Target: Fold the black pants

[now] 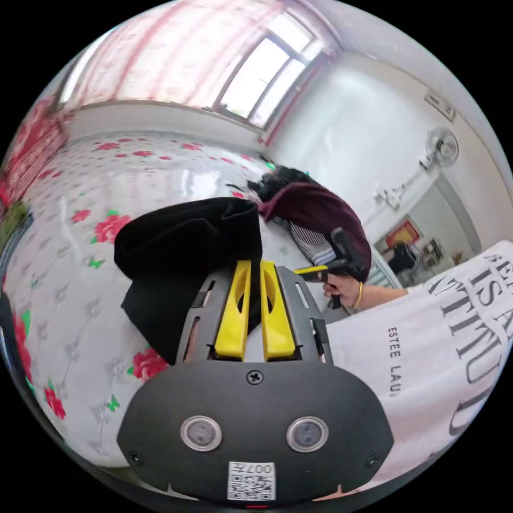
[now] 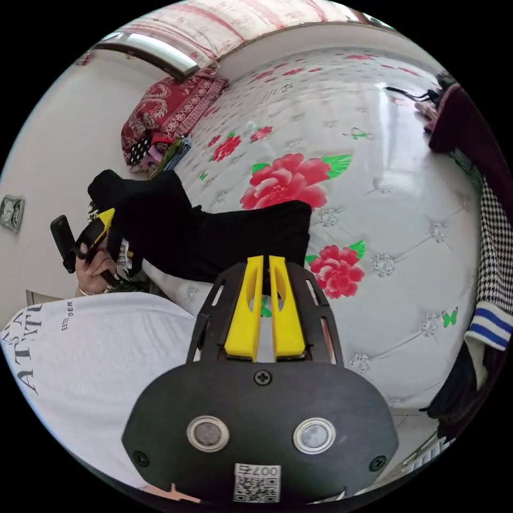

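The black pants (image 1: 181, 240) hang bunched over the flowered bed, folded in a thick wad. My left gripper (image 1: 255, 263) has its yellow jaws closed on the wad's near edge. In the right gripper view the black pants (image 2: 240, 235) stretch from my right gripper (image 2: 265, 259), whose jaws pinch their lower edge, across to the left gripper (image 2: 101, 224) held in a hand at the left. In the left gripper view the right gripper (image 1: 315, 272) pokes out in a hand beside the pants.
A white quilted bed cover (image 1: 80, 299) (image 2: 385, 214) with red flowers lies under everything. A pile of maroon and checked clothes (image 1: 315, 214) (image 2: 491, 246) sits at one end, red bedding (image 2: 160, 112) at the other. The person's white shirt (image 1: 443, 342) (image 2: 91, 342) is close by.
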A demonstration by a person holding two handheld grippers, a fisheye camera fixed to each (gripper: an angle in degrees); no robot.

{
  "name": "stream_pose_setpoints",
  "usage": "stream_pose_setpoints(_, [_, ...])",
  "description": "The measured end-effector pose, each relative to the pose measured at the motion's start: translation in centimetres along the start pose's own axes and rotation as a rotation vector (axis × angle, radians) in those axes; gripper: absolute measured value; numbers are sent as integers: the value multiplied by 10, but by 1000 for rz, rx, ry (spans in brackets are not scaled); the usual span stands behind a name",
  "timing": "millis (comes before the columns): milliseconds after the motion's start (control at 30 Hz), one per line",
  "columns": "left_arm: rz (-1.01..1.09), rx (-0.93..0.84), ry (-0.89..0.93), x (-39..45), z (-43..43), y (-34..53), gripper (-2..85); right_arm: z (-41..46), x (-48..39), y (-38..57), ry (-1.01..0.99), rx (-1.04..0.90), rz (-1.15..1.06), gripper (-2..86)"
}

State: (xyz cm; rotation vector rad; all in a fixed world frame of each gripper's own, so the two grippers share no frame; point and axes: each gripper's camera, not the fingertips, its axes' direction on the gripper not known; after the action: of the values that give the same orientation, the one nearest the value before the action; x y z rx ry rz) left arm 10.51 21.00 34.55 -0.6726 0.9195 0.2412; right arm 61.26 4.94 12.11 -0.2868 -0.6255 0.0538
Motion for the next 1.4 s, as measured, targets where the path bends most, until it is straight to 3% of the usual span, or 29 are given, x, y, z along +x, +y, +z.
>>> stream_pose_setpoints(67, [82, -200, 74, 29, 77, -13, 63, -7, 20, 6, -24, 23, 60, 4])
stream_pose_setpoints(200, [201, -277, 120, 69, 110, -5, 95, -25, 49, 14, -63, 87, 119, 16])
stream_pose_setpoints(267, [230, -279, 45, 73, 104, 10, 86, -29, 56, 12, -65, 104, 115, 27])
stream_pose_setpoints(567, [-461, -97, -170, -42, 46, 103, 79, -21, 85, -39, -80, 96, 101, 98])
stream_pose_setpoints(667, [-570, -96, -195, -59, 48, 117, 101, -5, 98, -59, -80, 18, 90, 114])
stream_pose_setpoints(933, [-670, -266, -67, -104, 125, 109, 169, 7, 132, -81, -196, -108, 81, 115])
stream_pose_setpoints(1000, [-670, -290, -117, -105, 137, 102, 168, 12, 147, -89, -321, -157, 97, 106])
stream_pose_setpoints(1133, [-649, -338, -175, -101, 151, 89, 108, 20, 157, -95, -310, -174, 68, 90])
stream_pose_setpoints(1400, [-712, -131, -76, -89, 100, 90, 41, 2, 151, -112, -361, -217, -25, 54])
